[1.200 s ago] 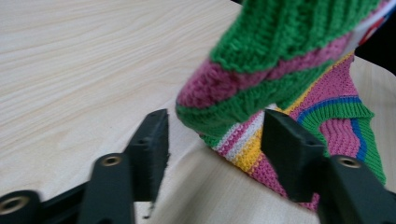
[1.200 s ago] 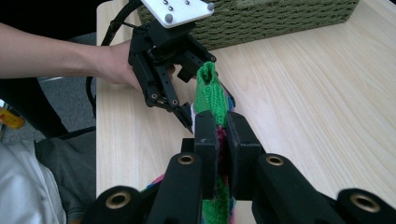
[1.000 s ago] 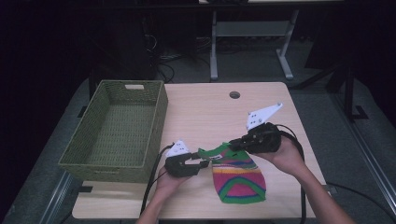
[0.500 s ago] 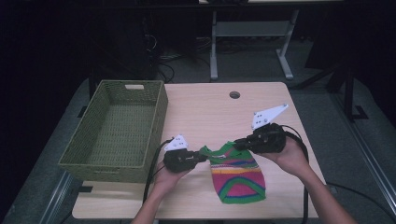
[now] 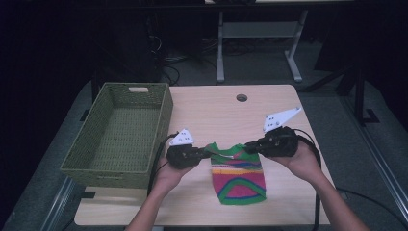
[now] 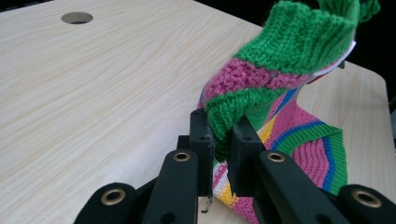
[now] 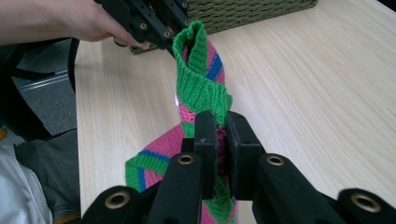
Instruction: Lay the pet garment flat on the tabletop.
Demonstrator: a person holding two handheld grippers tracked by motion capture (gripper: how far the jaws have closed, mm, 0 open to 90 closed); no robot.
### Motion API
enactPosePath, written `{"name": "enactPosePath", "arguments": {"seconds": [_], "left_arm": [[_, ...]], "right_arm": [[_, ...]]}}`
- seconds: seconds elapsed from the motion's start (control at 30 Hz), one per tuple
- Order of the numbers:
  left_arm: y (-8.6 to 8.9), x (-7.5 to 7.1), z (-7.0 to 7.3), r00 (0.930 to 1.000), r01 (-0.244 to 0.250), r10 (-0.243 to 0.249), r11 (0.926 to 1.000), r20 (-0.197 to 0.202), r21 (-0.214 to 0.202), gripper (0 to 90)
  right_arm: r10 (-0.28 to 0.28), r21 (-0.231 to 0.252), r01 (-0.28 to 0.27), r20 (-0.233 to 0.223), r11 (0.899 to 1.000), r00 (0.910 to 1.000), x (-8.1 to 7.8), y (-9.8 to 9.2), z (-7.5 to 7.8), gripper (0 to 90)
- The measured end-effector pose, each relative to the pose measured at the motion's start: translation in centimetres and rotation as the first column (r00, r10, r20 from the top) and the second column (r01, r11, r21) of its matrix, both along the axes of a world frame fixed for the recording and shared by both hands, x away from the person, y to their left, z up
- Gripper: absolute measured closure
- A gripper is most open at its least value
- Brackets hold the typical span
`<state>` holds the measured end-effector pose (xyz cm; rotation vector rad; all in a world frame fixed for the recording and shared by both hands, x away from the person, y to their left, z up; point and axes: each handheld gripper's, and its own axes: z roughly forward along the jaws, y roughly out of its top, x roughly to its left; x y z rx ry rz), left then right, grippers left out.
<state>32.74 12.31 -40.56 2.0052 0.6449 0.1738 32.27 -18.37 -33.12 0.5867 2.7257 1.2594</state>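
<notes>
The green cuff of the striped knitted sock (image 5: 239,173) is pinched at opposite ends by the left gripper (image 5: 208,153), whose jaws have just closed, and the right gripper (image 5: 247,146), beside the basket (image 5: 86,159).

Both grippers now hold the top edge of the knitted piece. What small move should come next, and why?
Probably lift both hands a little more, together. The left gripper has just closed on the green cuff of the knitted piece, and the right gripper is shut on the same edge, but its lower part lies on the table. The open basket waits at the left.
</notes>
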Motion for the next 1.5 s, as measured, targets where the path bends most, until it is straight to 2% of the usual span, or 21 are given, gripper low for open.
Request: {"name": "enactPosePath", "arguments": {"seconds": [0.07, 0.13, 0.3, 0.57, 0.7, 0.9, 1.03, 1.13, 1.27, 1.5], "left_arm": [[-0.1, 0.2, 0.3, 0.9998, -0.008, 0.007, 0.9998, 0.016, 0.016, 81.7], [-0.1, 0.4, 0.4, 0.9997, -0.004, 0.003, 0.9999, 0.024, 0.014, 81.6], [-0.4, 1.1, 0.4, 0.9997, -0.017, 0.017, 0.9995, 0.018, 0.025, 81.5], [-1.1, 2.0, -0.1, 0.9992, -0.04, 0.04, 0.9983, -0.009, 0.042, 81.4], [-1.5, 2.4, -0.2, 0.9979, -0.064, 0.064, 0.9971, 0.008, 0.042, 81.5], [-1.8, 3.1, -0.6, 0.9959, -0.091, 0.091, 0.9943, -0.004, 0.056, 81.5], [-1.8, 3.4, -0.8, 0.9934, -0.112, 0.113, 0.9929, -0.019, 0.04, 81.4], [-2.0, 3.4, -0.8, 0.9931, -0.116, 0.117, 0.9917, -0.013, 0.056, 81.5], [-2.1, 3.8, -1.0, 0.9911, -0.126, 0.128, 0.9896, -0.034, 0.07, 81.4], [-2.2, 4.2, -0.6, 0.9894, -0.14, 0.142, 0.9874, -0.03, 0.074, 81.4]], "right_arm": [[-0.001, -0.002, 0.001, -0.005, 1.0, 1.0, 0.0, 0.0, -0.1, 83.4], [-0.005, -0.006, 0.005, -0.006, 1.0, 1.0, 0.1, 0.1, -0.2, 83.3], [-0.016, -0.015, 0.016, -0.01, 1.0, 0.9998, 0.4, -0.1, -0.6, 83.2], [-0.053, 0.011, 0.054, -0.037, 0.998, 0.9979, 1.4, -1.2, -1.3, 83.1], [-0.083, 0.0, 0.083, -0.038, 0.997, 0.9958, 2.4, -1.6, -1.7, 83.0], [-0.132, 0.007, 0.133, -0.05, 0.991, 0.9899, 4.1, -2.0, -2.1, 82.8], [-0.154, 0.006, 0.154, -0.059, 0.988, 0.9863, 5.1, -2.0, -2.5, 82.5], [-0.171, 0.005, 0.171, -0.062, 0.985, 0.9834, 5.6, -2.1, -2.9, 82.5], [-0.193, 0.015, 0.195, -0.088, 0.981, 0.9773, 6.5, -2.3, -3.4, 81.9], [-0.222, 0.017, 0.225, -0.108, 0.974, 0.9691, 7.5, -2.5, -4.2, 81.9]]}}
